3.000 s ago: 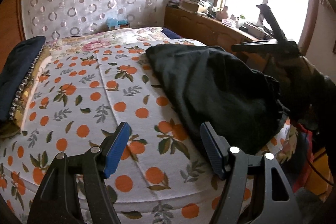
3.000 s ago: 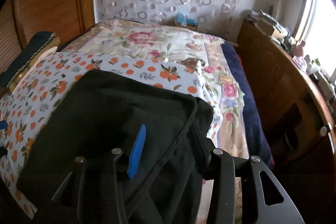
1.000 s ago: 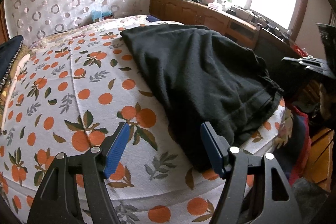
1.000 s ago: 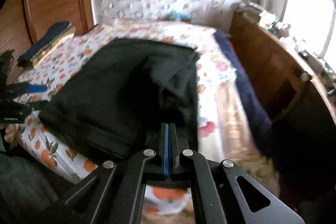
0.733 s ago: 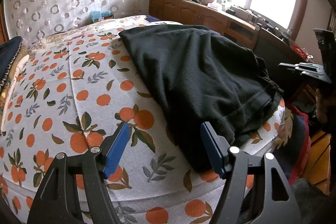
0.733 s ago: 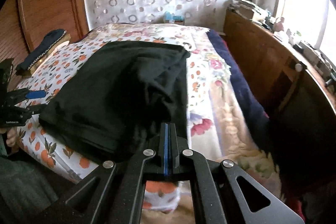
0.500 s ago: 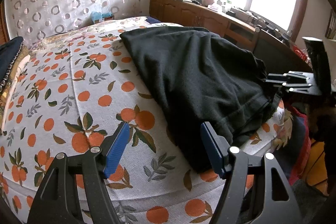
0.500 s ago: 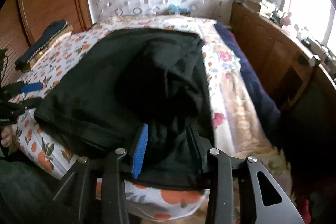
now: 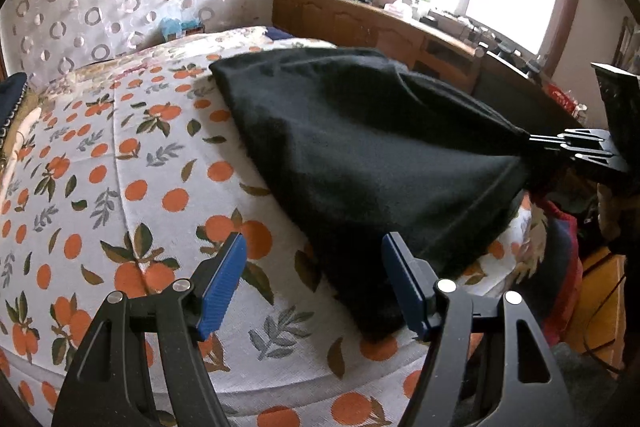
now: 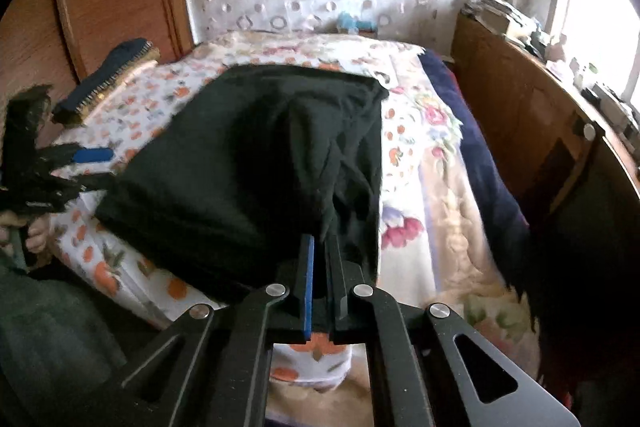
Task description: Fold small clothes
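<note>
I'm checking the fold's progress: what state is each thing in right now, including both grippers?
Black fabric garment: spread on the bed, its near right corner pinched and drawn up off the cover.
Right gripper: shut on the garment's corner.
Left gripper: open, nothing between its blue pads, hovering by the garment's near left corner.
Orange-print bed cover: lying flat under the garment.
Dark blue cushion: resting at the bed's left edge.

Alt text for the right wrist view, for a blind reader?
The right hand-held gripper is shut on a fold of the black fabric garment, which lies on the orange-print bedspread. The left hand-held gripper shows at the left edge.
</note>
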A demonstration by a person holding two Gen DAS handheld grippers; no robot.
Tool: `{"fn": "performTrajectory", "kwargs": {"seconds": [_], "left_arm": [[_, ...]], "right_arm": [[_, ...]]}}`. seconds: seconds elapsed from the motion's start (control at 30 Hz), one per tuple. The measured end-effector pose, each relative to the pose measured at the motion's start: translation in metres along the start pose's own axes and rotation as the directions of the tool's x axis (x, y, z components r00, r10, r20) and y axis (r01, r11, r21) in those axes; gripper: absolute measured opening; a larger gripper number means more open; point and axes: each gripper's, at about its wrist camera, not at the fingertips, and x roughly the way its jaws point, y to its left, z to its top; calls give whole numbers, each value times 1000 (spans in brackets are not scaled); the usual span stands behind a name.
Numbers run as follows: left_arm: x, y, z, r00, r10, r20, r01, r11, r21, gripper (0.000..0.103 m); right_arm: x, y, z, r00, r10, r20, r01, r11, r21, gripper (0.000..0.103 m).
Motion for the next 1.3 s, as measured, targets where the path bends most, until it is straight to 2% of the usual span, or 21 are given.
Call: {"fn": "performTrajectory", "kwargs": {"seconds": [0.1, 0.17, 0.23, 0.3, 0.47, 0.53, 0.7, 0.77, 0.8, 0.83, 0.9, 1.0, 1.2, 1.3], "left_arm": [[2, 3, -2, 1000, 3, -13, -3, 1000, -7, 71], [3, 5, -3, 1000, 10, -17, -10, 1000, -15, 71], [3, 5, -4, 1000, 12, -15, -13, 1000, -15, 71], [3, 4, -4, 1000, 16, -15, -16, 1000, -12, 71], [3, 6, -5, 1000, 22, -15, -22, 1000, -16, 71], [3, 7, -6, 999, 28, -17, -28, 999, -17, 71], [7, 8, -7, 999, 41, -30, -42, 999, -20, 71], [7, 7, -7, 998, 48, -33, -48, 999, -12, 71], [7, 7, -8, 998, 50, -34, -50, 999, -9, 71], [7, 6, -8, 998, 52, -33, -53, 999, -7, 71], [7, 5, -8, 998, 57, -34, -57, 998, -3, 71], [7, 4, -8, 998, 47, -32, -47, 999, -7, 71], [5, 1, -9, 999, 33, -31, -33, 999, -8, 63], [5, 0, -10, 999, 32, -31, -32, 999, -6, 62]], "right_arm": [[9, -1, 3, 1000, -1, -3, 1, 1000, 17, 4], [14, 2, 13, 1000, -21, 8, 21, 1000, 13, 11], [17, 5, 22, 999, -51, 20, 51, 999, 4, 31], [20, 11, 30, 997, -68, 44, 69, 998, -10, 43], [31, 19, 62, 992, -24, 122, 26, 1000, -16, 45], [48, 18, 77, 993, -3, 121, 4, 1000, -3, 45], [109, 10, 96, 999, 24, 43, -26, 998, 51, 44], [129, 6, 95, 1000, 12, 11, -13, 998, 61, 33], [138, 3, 93, 1000, -22, -17, 23, 997, 69, 28], [143, -4, 94, 999, -33, -24, 35, 995, 96, 28], [145, -12, 89, 1000, 0, -8, 2, 987, 162, 28], [145, -4, 89, 999, -32, 13, 30, 991, 131, 28], [141, -5, 88, 1000, -20, 17, 17, 992, 123, 29], [123, 1, 81, 999, -37, 41, 32, 995, 99, 39]]}}
